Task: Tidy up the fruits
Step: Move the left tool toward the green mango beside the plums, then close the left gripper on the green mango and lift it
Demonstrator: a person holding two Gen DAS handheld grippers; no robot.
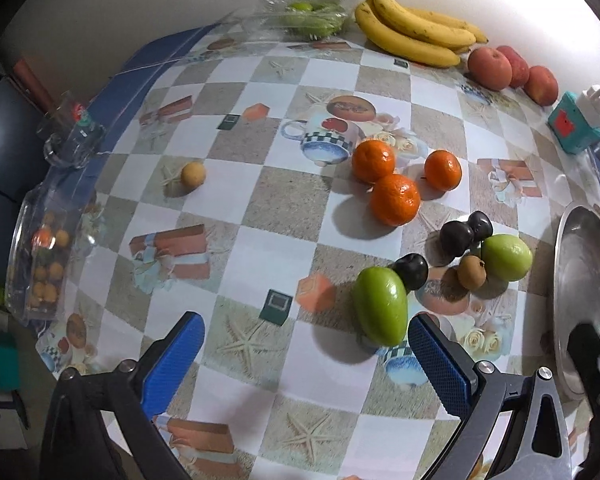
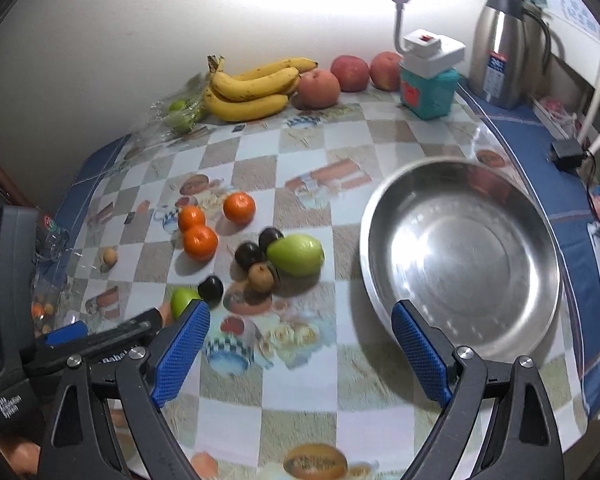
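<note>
Checkered oilcloth table (image 2: 300, 368) against white wall. Bananas (image 2: 252, 88) and apples (image 2: 340, 76) along back edge; oranges (image 2: 204, 228), dark plums (image 2: 256, 248), green mangoes (image 2: 296, 256) loose mid-table, left of steel bowl (image 2: 460, 248). Left gripper (image 1: 306, 360) jaws wide, empty, near mango. Right gripper (image 2: 300, 344) jaws wide, empty, before bowl

The surface (image 1: 284, 236) wears a white-and-beige checked cloth with starfish prints. Bananas (image 1: 412, 28) yellow, tangerines (image 1: 394, 200) orange, plums (image 1: 456, 238) near black, bowl (image 2: 460, 260) silver, tongs' pads (image 2: 180, 352) blue.
</note>
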